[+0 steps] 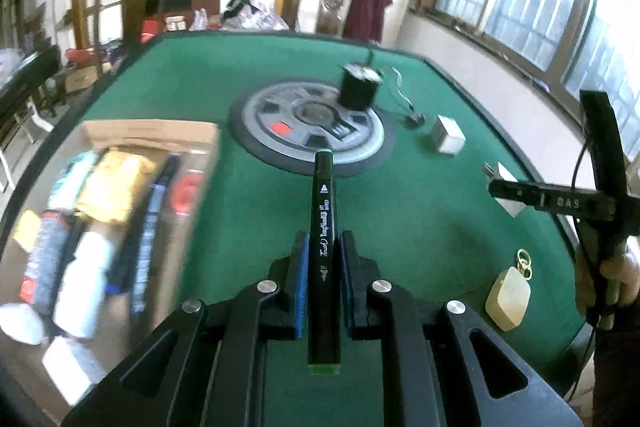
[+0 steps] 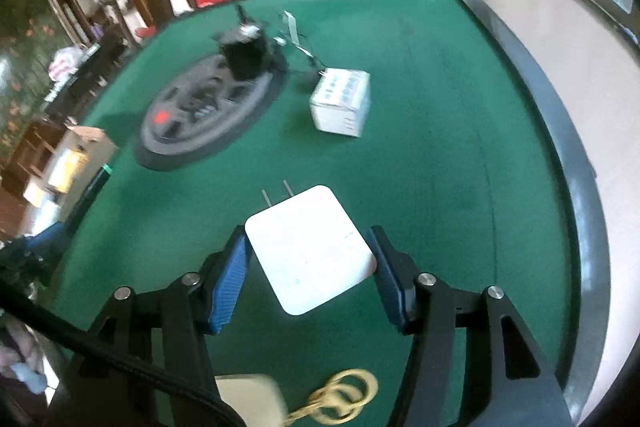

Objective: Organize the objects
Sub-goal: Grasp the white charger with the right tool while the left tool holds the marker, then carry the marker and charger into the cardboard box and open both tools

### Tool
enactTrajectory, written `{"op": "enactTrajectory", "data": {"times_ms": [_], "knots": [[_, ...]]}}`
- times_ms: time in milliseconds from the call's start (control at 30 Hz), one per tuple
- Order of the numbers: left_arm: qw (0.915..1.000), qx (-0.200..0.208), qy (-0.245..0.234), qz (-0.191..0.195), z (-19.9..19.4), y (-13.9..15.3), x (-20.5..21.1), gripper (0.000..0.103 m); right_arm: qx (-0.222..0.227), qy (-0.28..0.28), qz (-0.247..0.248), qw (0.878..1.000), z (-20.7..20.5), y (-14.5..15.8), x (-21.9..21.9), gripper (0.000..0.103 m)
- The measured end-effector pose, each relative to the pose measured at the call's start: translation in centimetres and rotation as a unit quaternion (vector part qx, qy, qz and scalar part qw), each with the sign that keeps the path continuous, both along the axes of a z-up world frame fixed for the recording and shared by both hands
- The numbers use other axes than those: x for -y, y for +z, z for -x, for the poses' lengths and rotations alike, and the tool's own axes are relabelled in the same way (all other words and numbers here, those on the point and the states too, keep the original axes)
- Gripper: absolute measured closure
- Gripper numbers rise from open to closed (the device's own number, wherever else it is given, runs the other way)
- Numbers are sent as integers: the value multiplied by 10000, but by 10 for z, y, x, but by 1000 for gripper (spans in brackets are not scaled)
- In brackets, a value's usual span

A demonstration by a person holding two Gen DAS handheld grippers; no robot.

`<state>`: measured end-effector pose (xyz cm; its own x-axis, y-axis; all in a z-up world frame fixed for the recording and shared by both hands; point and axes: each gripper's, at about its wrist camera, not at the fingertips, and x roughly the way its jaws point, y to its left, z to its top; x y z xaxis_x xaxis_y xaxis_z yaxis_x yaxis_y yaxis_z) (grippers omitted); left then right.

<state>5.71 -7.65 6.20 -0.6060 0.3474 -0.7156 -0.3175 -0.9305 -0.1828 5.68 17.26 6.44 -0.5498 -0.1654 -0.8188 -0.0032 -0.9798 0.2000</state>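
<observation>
My left gripper is shut on a black marker pen with green ends, held above the green table. A cardboard box with several items inside lies at the left. My right gripper is around a white power adapter with two prongs, its blue pads at the adapter's corners. Whether the pads press the adapter, I cannot tell. The right gripper also shows in the left wrist view, over the adapter.
A round grey wheel-like disc lies mid-table with a black cup on it. A small white box, a cable and a beige tag with gold rings lie at the right. The table edge runs along the right.
</observation>
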Motion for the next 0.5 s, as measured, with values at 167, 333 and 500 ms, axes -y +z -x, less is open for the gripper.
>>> {"op": "enactTrajectory", "data": {"times_ms": [167,333,500], "knots": [[9984,-180,522,-95,-7,14,52,91,-134,400,280,9987,0,22,42,46],[9930,-232,1154,-64,-10,10,110,91,-132,976,658,9930,8,31,108,45],[9873,-80,1581,115,-7,-15,147,91,-19,1528,927,9839,16,25,181,45]]}}
